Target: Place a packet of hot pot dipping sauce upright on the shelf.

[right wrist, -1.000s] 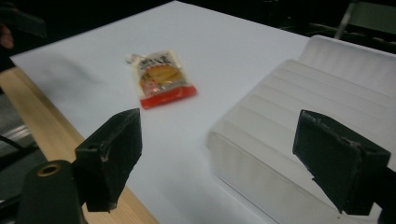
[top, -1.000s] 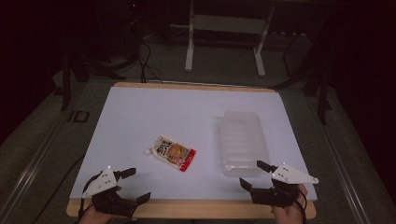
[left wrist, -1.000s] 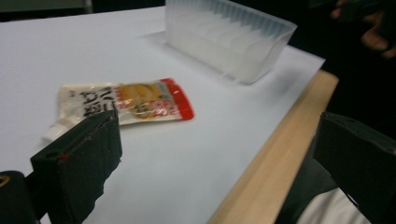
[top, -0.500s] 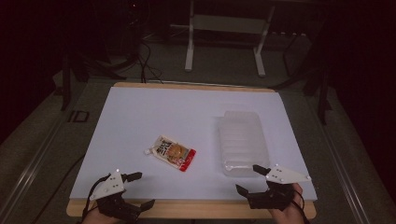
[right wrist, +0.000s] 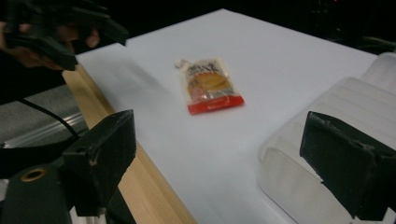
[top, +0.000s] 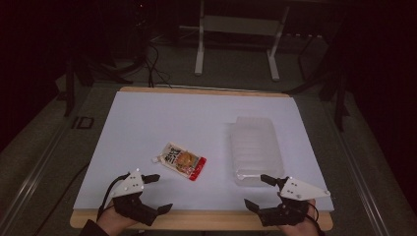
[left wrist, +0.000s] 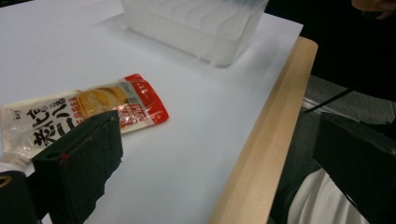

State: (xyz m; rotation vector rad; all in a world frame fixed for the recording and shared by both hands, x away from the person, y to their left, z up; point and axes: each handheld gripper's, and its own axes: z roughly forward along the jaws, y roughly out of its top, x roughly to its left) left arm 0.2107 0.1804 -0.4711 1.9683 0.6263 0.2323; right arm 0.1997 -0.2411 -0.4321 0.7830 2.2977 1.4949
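A flat sauce pouch (top: pixel 180 161), white with a red end, lies on the white table top (top: pixel 196 118) a little left of centre. The pouch (left wrist: pixel 79 112) lies just past my left gripper's jaws; the pouch (right wrist: pixel 210 86) is farther off in the right gripper view. A clear plastic container (top: pixel 255 147) stands to the right. My left gripper (top: pixel 160 192) is open at the table's front left edge, nothing between its jaws. My right gripper (top: pixel 256 191) is open at the front right, just before the container (right wrist: pixel 327 140).
The wooden front edge (top: pixel 201 221) of the table runs under both grippers. Beyond the table, a white stand (top: pixel 236 29) and cables (top: pixel 152 64) sit on the dark floor. A metal rail (top: pixel 34 172) runs along the left side.
Both grippers have drawn back toward the front edge of the table, the left also slightly rightward. The pouch and container have not moved.
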